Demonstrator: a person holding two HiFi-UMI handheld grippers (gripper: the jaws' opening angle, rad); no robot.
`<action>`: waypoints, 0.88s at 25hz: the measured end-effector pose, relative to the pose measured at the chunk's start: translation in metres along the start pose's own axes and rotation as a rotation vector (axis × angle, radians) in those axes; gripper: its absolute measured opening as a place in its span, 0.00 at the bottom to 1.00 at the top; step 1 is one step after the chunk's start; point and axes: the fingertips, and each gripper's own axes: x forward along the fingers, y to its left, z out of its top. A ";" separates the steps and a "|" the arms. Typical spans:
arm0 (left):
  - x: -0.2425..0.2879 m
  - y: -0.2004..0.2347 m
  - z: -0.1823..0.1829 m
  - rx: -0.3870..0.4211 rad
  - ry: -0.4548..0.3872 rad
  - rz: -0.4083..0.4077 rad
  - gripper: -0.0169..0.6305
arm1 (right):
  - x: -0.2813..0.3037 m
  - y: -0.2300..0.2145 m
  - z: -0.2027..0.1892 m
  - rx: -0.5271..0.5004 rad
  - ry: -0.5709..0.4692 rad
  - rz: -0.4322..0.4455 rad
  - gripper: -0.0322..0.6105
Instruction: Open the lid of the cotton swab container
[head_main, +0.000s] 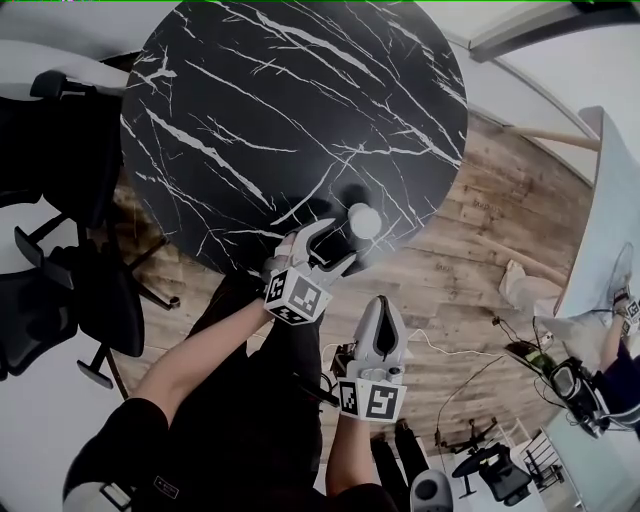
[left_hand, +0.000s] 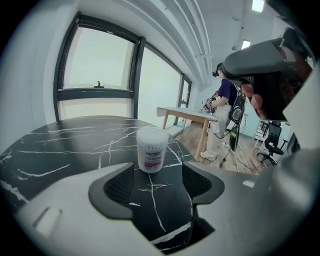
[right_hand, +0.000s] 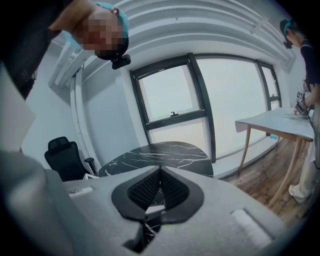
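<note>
We find the left tool (head_main: 335, 245) spread wide with nothing between its pads. The cotton swab container (head_main: 364, 220) stands upright just beyond the tips, at 12 o'clock in the left gripper view, untouched and with its lid on. The right tool (head_main: 380, 312) is pressed together and empty, at 6 o'clock of the container, off the surface. The container sits near the 5 o'clock edge of the round black marble surface (head_main: 250, 100). Wooden floor (head_main: 500, 230) and black office chairs (head_main: 60, 290) lie around it.

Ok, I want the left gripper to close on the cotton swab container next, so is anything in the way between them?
Nothing visible is. The left gripper has its jaws open and empty. The cotton swab container stands upright just beyond them, and only the bare black marble table lies between.
</note>
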 end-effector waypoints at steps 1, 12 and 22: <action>0.001 0.001 0.000 -0.002 0.001 0.002 0.48 | 0.000 -0.001 0.000 0.000 0.000 -0.001 0.05; 0.016 0.009 -0.007 0.015 0.035 -0.047 0.50 | 0.003 -0.008 -0.002 0.005 0.012 -0.002 0.05; 0.019 0.010 0.000 0.121 0.044 -0.096 0.50 | 0.007 -0.007 -0.001 0.013 0.016 -0.004 0.05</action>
